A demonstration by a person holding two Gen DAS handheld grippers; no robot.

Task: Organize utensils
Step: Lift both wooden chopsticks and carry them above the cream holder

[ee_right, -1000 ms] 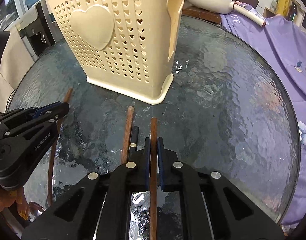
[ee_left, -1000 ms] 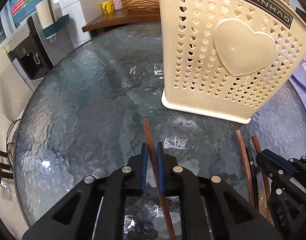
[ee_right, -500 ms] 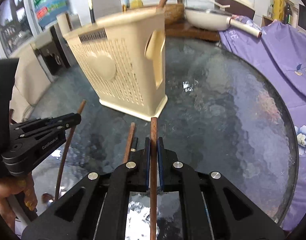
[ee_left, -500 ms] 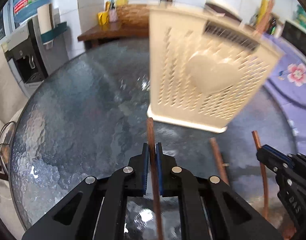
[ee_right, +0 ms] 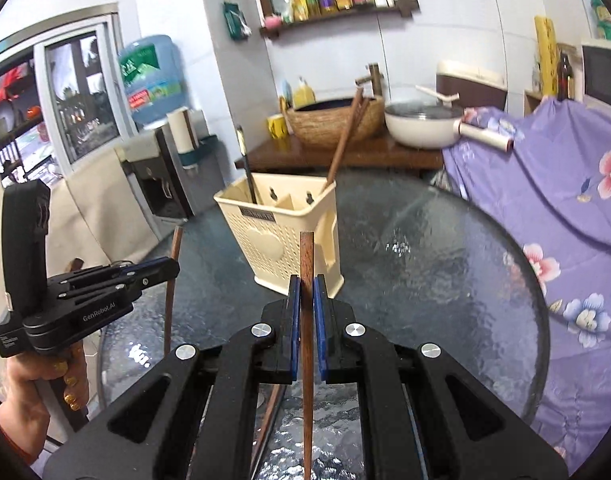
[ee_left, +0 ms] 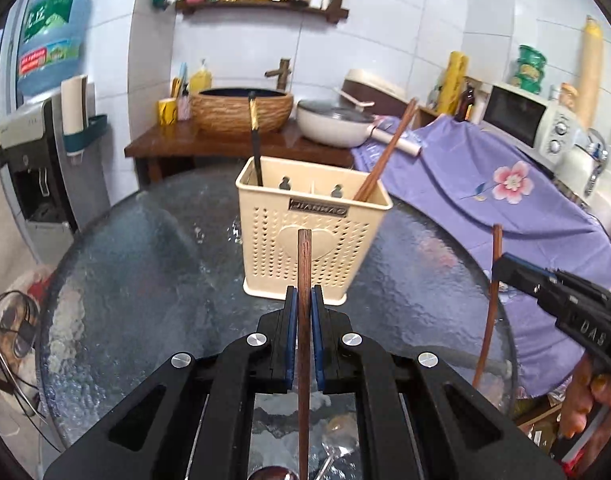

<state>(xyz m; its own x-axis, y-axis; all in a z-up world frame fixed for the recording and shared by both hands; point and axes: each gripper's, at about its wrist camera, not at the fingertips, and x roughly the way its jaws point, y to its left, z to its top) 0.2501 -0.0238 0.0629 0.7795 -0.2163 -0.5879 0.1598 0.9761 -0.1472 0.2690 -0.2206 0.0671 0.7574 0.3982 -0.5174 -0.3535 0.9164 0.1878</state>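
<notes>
Both grippers have risen off the glass table since the earlier frames, and the cream holder, previously looming close with only its perforated wall visible, now sits lower and farther ahead with its open top in view.

Grip state: the left gripper is clenched on 1 brown chopstick; the right gripper is clenched on a 2nd brown chopstick. Each stick runs lengthwise between the blue pads and projects forward past the fingertips. Both sticks are airborne, short of the holder and roughly level with its front wall.

Holder contents: 1 black chopstick stands in the left compartment; brown chopsticks lean in the right compartment.

Hazards:
1. A blunt end could strike the rim or the centre divider, tipping or sliding the light holder on the smooth glass.
2. Each stick is pinched on a narrow section, so it may pivot between the pads if its tip catches.
3. The 2 grippers travel side by side toward 1 small opening and may collide.

Pose: both grippers point forward and moderately downward toward the holder, without visible roll. The left hand wraps the grip from below.
</notes>
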